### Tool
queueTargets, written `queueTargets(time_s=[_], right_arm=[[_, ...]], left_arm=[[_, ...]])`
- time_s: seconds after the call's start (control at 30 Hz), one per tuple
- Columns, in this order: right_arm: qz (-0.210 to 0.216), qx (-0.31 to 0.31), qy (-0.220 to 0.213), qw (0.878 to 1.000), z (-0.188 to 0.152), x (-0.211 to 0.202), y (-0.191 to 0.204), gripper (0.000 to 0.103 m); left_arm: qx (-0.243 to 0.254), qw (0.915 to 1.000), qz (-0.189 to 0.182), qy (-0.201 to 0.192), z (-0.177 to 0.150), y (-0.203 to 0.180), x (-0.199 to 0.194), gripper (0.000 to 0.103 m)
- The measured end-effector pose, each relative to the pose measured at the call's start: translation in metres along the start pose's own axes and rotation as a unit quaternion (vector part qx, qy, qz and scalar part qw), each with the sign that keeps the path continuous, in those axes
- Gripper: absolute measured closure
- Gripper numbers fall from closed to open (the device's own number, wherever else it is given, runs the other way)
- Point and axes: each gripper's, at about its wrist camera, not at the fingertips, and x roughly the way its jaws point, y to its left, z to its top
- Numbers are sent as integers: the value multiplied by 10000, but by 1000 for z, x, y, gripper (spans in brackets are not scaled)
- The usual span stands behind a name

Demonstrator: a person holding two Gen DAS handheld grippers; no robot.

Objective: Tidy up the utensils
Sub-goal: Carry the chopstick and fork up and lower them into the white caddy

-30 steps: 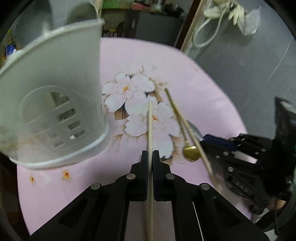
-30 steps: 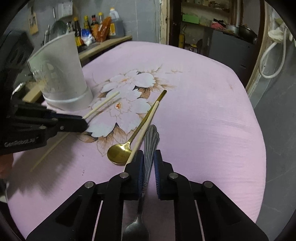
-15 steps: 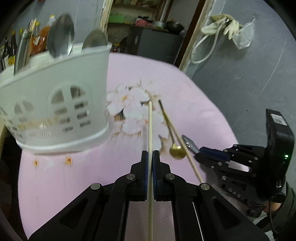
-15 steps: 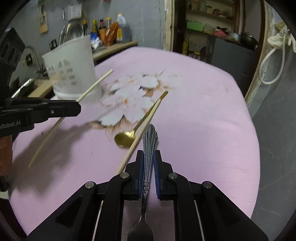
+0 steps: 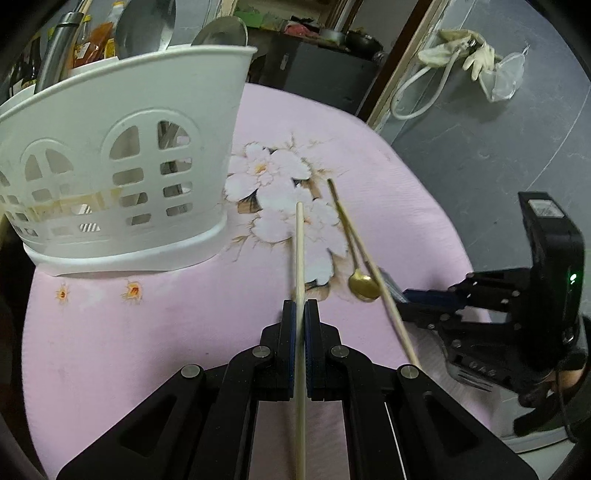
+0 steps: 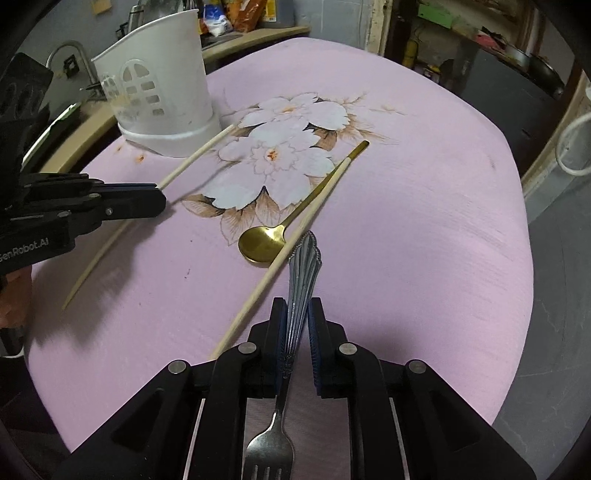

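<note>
My left gripper (image 5: 300,308) is shut on a wooden chopstick (image 5: 300,251) and holds it above the pink cloth, right of the white utensil holder (image 5: 122,166). The holder (image 6: 162,96) has metal spoons (image 5: 221,31) standing in it. My right gripper (image 6: 298,306) is shut on a silver fork (image 6: 301,273), handle forward, tines toward the camera. A gold spoon (image 6: 264,242) and a second chopstick (image 6: 280,258) lie crossed on the cloth just ahead of the fork. The left gripper (image 6: 159,201) and its chopstick (image 6: 195,155) show in the right wrist view.
The table is covered by a pink cloth (image 6: 424,206) with a flower print. A counter with bottles (image 6: 236,14) stands behind the holder. A dark cabinet (image 6: 517,92) stands beyond the table's far edge. A grey floor (image 5: 498,147) lies to the right.
Both grippers have risen off the cloth with their utensils. The left gripper has pulled back a little from the holder, and the fork has lifted clear of the gold spoon and chopstick.
</note>
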Motion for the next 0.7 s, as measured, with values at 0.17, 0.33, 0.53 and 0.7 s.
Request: queueTargets(time_s=[0.17,0.33,0.53,0.7], right_arm=[[28,146,-742,9971,-15,-17,1,96],[5,755,-2205,9725,-41,-56,-9,96],[-277,1064,-3578,9273,-50,-84,-6,96],[-352,988,-4138,9043,-34,-100,0,96]], left_arm=[[94,9977,-214,-636,-3,-5,-25,100],[6,9887,-423,-1440,0,-6,-48,100],[-195,9740,-501,-2203,7,-2,-72,100],[-294,9621,-455,-2672,16,8,-96,100]])
